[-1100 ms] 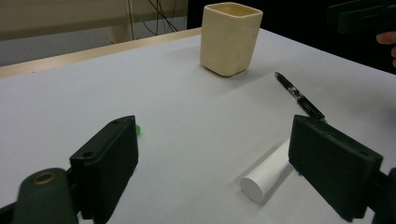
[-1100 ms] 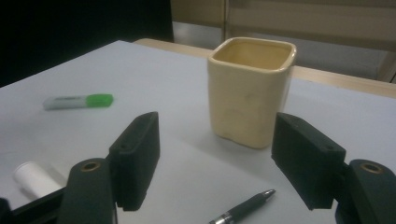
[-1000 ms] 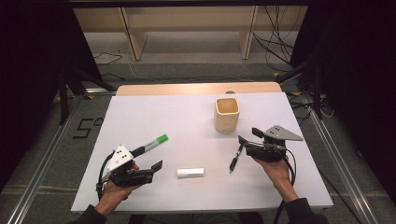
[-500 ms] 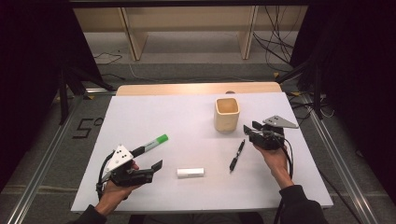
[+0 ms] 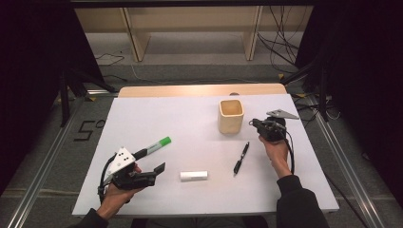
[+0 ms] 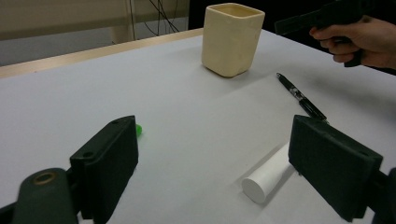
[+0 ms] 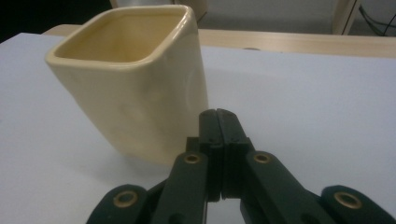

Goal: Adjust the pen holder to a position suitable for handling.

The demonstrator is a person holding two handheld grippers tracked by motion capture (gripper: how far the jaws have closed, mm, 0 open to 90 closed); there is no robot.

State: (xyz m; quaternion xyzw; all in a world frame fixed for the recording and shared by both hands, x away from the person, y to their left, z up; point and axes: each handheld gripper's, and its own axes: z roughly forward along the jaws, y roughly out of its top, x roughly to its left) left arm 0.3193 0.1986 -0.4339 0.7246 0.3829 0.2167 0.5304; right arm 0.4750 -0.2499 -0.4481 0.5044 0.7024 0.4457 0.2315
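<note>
A cream square cup (image 5: 231, 115) stands upright at the right rear of the white table. My right gripper (image 5: 254, 124) hovers just to the cup's right, and its tips (image 7: 218, 116) point at the cup's wall (image 7: 130, 84). Its jaws have just been closing and now meet with nothing between them. A black pen (image 5: 241, 158) lies below that hand. My left gripper (image 5: 152, 162) rests at the front left with its jaws wide open and empty (image 6: 215, 158). A white cylinder (image 5: 194, 175) lies just beyond its right jaw, and a green-capped marker (image 5: 154, 146) beside its left jaw.
The white sheet (image 5: 180, 128) covers the table, with a wooden strip (image 5: 199, 90) along the far edge. Wooden shelf legs and cables stand on the floor behind. In the left gripper view I see the cup (image 6: 232, 39), the pen (image 6: 301, 98) and the right hand (image 6: 359, 42).
The right hand has carried its gripper from beside the pen's far end up the table to the cup's right side. The pen stayed put. The left hand has not moved.
</note>
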